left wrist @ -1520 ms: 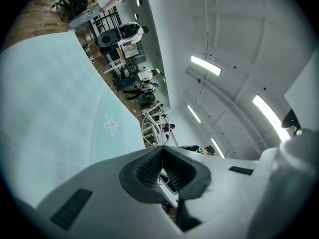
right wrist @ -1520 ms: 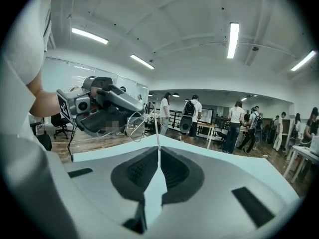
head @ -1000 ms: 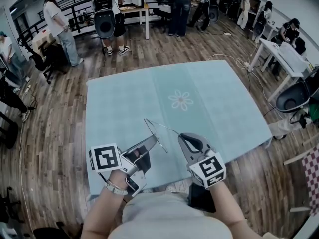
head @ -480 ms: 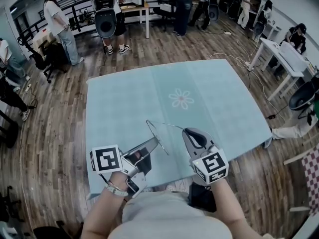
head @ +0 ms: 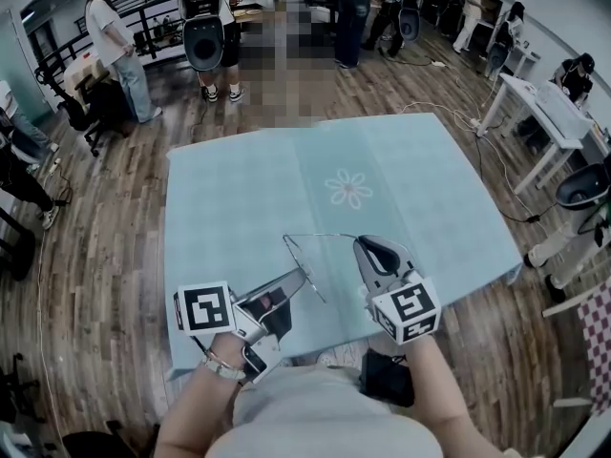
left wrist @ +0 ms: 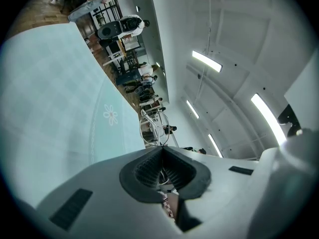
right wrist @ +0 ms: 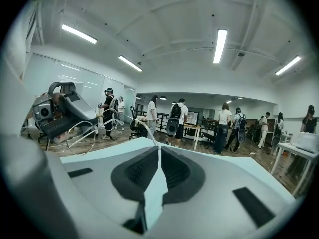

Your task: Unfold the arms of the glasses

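While the glasses (head: 320, 236) are held over the six o'clock edge of the worktop (head: 229, 189), the left gripper (head: 302, 275) has its jaws clenched on their frame at seven o'clock and the right gripper (head: 361, 242) has its jaws grasping one arm's tip at three o'clock.

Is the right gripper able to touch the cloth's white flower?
Probably not freely: the right gripper is shut on the thin wire glasses, which the left gripper holds too. Nothing else blocks the white flower.
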`<state>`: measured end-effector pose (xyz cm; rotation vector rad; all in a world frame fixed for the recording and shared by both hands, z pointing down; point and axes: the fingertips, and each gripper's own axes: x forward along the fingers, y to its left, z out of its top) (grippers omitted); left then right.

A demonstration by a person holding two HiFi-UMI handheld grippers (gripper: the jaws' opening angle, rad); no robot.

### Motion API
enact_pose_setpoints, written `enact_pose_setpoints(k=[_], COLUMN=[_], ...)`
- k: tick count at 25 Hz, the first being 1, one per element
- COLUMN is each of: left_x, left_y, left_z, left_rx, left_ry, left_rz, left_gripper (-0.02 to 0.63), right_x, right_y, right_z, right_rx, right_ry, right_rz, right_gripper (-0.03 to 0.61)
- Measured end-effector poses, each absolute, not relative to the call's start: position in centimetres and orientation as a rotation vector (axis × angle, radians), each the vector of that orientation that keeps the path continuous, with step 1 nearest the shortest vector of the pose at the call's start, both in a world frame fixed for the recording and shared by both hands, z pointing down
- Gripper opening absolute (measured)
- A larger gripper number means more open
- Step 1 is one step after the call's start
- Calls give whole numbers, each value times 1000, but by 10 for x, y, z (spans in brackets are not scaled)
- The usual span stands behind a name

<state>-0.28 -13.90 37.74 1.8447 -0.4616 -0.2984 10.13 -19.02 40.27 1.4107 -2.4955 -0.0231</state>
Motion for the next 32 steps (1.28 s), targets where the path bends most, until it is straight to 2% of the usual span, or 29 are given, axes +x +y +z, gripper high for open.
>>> enact_pose_setpoints(k=[23, 32], left_x=[7, -2], left_y=[-112, -121], left_z=[390, 387], left_rx=[1842, 1778], left_ry=[-382, -381], left_rz=[-226, -286], left_gripper=[11, 11], right_x=[106, 102], right_y=[-209, -211], right_z=[394, 392], right_rx=[1498, 1481], right_ry=[-2484, -2482], right_rz=[-39, -62], right_gripper=[18, 19])
